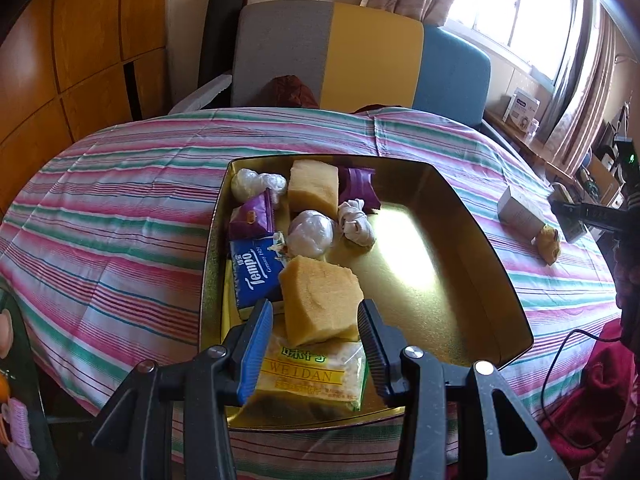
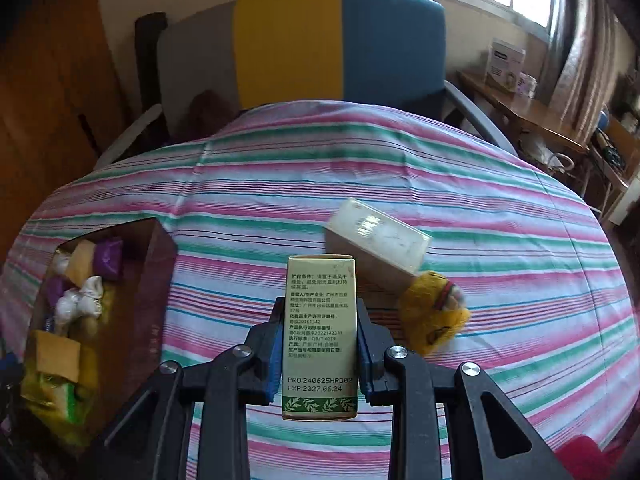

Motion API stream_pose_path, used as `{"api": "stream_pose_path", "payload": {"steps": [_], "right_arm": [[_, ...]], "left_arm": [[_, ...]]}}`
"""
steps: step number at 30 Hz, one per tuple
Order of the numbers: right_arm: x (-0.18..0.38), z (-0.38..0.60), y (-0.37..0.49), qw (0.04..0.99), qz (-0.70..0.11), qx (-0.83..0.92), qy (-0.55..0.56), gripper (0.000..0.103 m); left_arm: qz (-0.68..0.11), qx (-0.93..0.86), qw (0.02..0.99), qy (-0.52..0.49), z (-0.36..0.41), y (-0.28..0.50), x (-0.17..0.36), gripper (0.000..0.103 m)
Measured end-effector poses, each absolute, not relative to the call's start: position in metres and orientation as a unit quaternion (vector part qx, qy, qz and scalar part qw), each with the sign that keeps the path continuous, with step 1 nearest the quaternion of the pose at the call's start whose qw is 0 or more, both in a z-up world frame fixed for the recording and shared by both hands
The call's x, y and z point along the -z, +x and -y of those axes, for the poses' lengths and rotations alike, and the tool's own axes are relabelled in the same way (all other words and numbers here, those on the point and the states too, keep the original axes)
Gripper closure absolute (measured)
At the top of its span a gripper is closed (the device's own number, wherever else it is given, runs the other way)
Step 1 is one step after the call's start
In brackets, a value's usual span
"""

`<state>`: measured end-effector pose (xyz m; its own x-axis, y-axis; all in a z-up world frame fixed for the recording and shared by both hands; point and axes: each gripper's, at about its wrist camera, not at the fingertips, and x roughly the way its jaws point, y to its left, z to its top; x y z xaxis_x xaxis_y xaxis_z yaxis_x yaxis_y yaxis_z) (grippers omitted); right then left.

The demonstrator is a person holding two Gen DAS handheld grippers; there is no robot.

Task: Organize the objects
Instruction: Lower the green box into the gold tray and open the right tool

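A golden tin tray (image 1: 460, 240) sits on the striped tablecloth. Its left half holds two yellow sponges (image 1: 320, 304), a blue Tempo tissue pack (image 1: 252, 272), purple sachets, wrapped white balls and a Weidan snack packet (image 1: 308, 376). My left gripper (image 1: 316, 344) hovers over the tray's near end, open, its fingers either side of the snack packet without clearly pressing it. My right gripper (image 2: 316, 356) is shut on a tall cream box (image 2: 320, 336) with printed text and a green leaf band, held upright above the cloth, right of the tray (image 2: 156, 280).
A white box (image 2: 376, 236) and a yellow plush toy (image 2: 432, 320) lie on the cloth just beyond the right gripper. A grey, yellow and blue chair (image 2: 288, 40) stands behind the table. A wooden shelf with boxes (image 2: 504, 64) is at the far right.
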<state>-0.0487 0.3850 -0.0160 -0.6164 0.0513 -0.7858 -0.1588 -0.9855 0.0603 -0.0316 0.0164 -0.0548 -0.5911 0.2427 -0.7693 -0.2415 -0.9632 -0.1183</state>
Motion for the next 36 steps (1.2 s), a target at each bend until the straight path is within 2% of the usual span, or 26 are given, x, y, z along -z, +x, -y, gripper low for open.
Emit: {"api": "stream_pose_path", "payload": {"steps": [6,10,23,24,25,28,31,33,35,36], "right_arm": [[0.009,-0.285,-0.066,-0.057,-0.041,-0.894,-0.442,0.073],[0.023,-0.231,-0.086,-0.100,-0.024,-0.881,-0.462,0.073],[0.099,-0.179,-0.161,-0.078,-0.015,-0.838,-0.539,0.071],[0.102,-0.181,-0.163,-0.075,-0.023,-0.838,-0.540,0.070],[0.102,-0.182,-0.164,-0.076,-0.031,-0.839,-0.537,0.063],[0.098,-0.186,-0.159,-0.086,-0.044,-0.848,-0.521,0.039],[0.092,-0.191,-0.153,-0.092,-0.050,-0.856,-0.507,0.036],[0.086,-0.192,-0.150,-0.098,-0.053,-0.859,-0.500,0.027],[0.080,-0.194,-0.145,-0.101,-0.055,-0.864,-0.490,0.011],[0.076,-0.196,-0.142,-0.101,-0.053,-0.868,-0.483,0.009]], "left_arm": [[0.016,-0.895,0.132,-0.426,-0.004,-0.032,0.052,0.059],[0.027,-0.895,0.124,-0.427,0.006,-0.034,0.054,0.059],[0.052,-0.888,0.113,-0.444,0.024,-0.043,0.069,0.059],[0.052,-0.888,0.114,-0.443,0.025,-0.043,0.069,0.059],[0.051,-0.888,0.114,-0.442,0.024,-0.043,0.069,0.059],[0.052,-0.888,0.113,-0.444,0.024,-0.044,0.071,0.059],[0.051,-0.888,0.110,-0.443,0.024,-0.044,0.071,0.059],[0.049,-0.890,0.110,-0.440,0.023,-0.043,0.069,0.059],[0.047,-0.890,0.108,-0.440,0.022,-0.043,0.068,0.059],[0.046,-0.891,0.108,-0.440,0.022,-0.042,0.068,0.058]]}}
